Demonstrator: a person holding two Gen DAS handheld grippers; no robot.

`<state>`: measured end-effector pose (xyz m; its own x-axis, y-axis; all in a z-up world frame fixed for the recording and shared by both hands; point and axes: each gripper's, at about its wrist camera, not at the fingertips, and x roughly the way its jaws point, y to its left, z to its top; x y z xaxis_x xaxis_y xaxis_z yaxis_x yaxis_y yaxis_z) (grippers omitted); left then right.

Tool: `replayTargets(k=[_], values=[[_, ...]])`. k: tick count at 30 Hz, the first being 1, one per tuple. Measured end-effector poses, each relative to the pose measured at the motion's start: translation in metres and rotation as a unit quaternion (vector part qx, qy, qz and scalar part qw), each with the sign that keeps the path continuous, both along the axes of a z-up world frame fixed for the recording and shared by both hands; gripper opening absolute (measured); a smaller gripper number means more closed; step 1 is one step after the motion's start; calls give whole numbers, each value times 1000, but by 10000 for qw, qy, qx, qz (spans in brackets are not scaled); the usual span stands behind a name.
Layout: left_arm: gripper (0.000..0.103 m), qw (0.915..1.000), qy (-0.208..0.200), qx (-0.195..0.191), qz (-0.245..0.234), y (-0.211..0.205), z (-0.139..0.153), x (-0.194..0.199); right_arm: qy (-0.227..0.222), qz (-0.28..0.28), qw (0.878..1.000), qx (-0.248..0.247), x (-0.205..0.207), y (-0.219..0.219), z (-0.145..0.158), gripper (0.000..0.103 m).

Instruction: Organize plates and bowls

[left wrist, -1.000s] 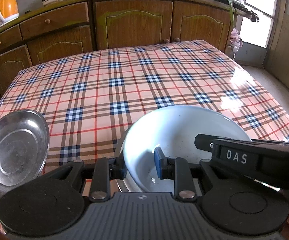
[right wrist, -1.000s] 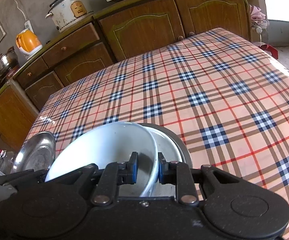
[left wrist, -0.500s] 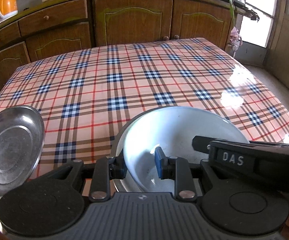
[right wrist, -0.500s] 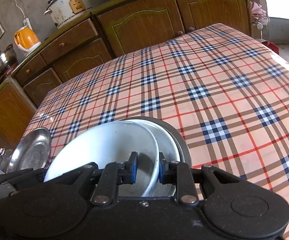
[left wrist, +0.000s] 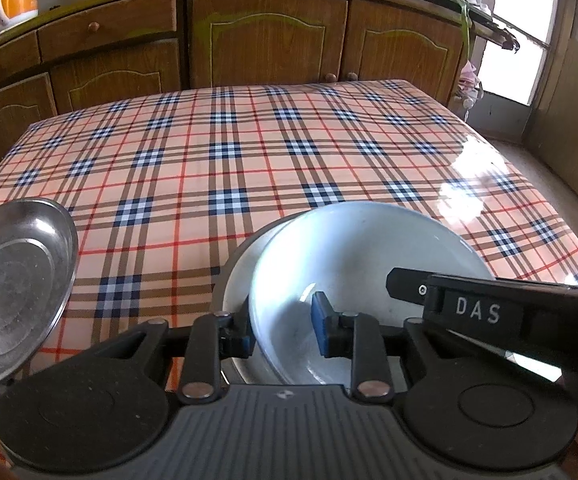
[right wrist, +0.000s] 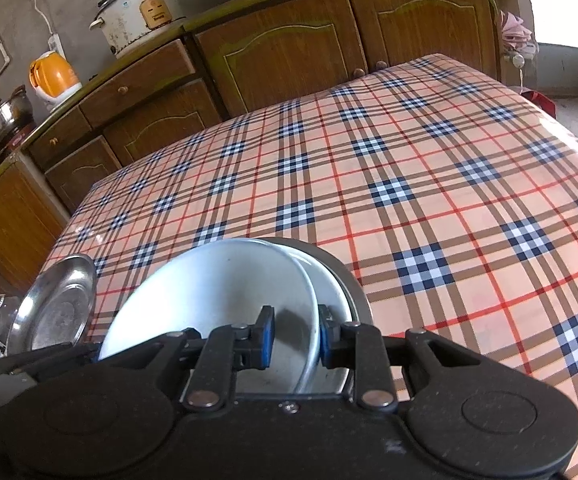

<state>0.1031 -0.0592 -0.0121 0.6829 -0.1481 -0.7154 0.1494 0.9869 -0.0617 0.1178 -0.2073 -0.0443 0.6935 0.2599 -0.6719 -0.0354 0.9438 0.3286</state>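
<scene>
Left wrist view: the left tool sits at lower centre, its jaws opening astride the near-left rim of the pale blue-white glazed ceramic bowl. The right pad stands clear inside the bowl; the left pad is at the outer wall, and whether it touches I cannot tell. The bowl is nested, tilted, in a second white bowl, which sits in a grey metal dish. At the left edge of the frame a shallow round stainless-steel plate lies near the worktop's near edge. The right tool's black body crosses the lower right.

Right wrist view: the right tool, lower centre, is also opening, its jaws either side of the pale bowl's right rim — not visibly pressing. The steel plate is at lower left.

The glazed bowl looks stiff, smooth, likely slippery and breakable; the rim is the sensible hold, taken on opposite sides. The steel plate seems light and tough. The checked cloth is bare across the upper half of both frames — ample room — but the stack and plate sit close to the near edge.
</scene>
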Motion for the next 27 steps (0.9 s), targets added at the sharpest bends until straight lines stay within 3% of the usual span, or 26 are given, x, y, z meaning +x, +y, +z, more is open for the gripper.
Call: replayTargets(k=[10, 14, 18, 22, 27], values=[[29, 10000, 7, -80, 21, 3, 1, 0, 38, -29, 9999, 115, 0, -7, 10, 34], [31, 10000, -68, -19, 28, 2, 4, -1, -173, -107, 9997, 155, -1, -13, 20, 48], [33, 9999, -95, -40, 46, 4, 6, -2, -297, -184, 9993, 139, -2, -22, 28, 48], [48, 9997, -225, -2, 64, 6, 13, -9, -394, -190, 9989, 142, -9, -28, 32, 51], [61, 9996, -289, -14, 57, 9, 21, -14, -613, -169, 9980, -57, -24, -31, 39, 70]])
